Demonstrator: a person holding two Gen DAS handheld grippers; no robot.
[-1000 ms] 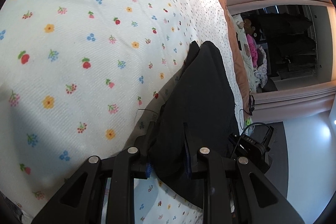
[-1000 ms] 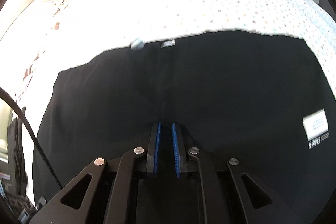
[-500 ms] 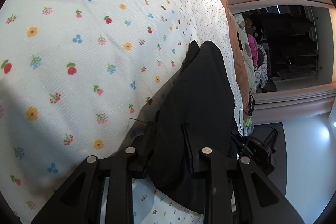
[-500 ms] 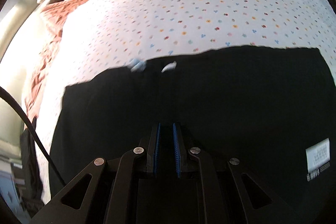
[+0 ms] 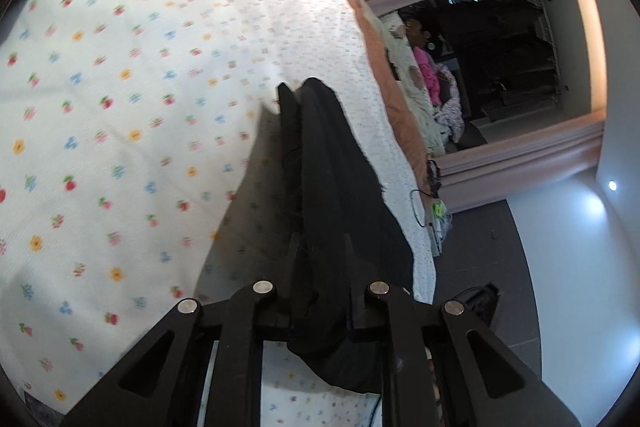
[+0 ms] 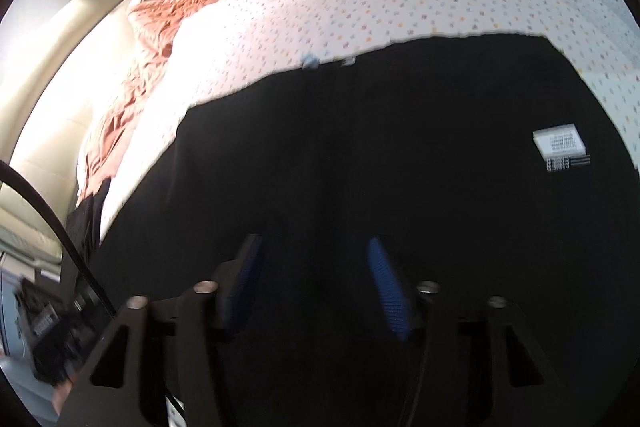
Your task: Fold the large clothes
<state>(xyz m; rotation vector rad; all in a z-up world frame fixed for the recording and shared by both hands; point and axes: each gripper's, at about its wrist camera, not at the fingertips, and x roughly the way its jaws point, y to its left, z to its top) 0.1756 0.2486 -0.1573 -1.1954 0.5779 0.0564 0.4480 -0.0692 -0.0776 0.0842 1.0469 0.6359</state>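
Left hand-held gripper (image 5: 320, 279): black plastic fingers clenched on a bunched, thick fold of the black garment (image 5: 336, 167), which is lifted off the bed. Right hand-held gripper (image 6: 316, 279): released, ribbed blue pads (image 6: 386, 287) spread wide over the same cloth. Garment is matte, smooth and dark, spread flat and broad over the near bed, with a white printed label (image 6: 560, 141) at right. Beyond: white floral-dotted bedspread (image 6: 380, 7), then a wrinkled rust-orange blanket (image 6: 160, 23).
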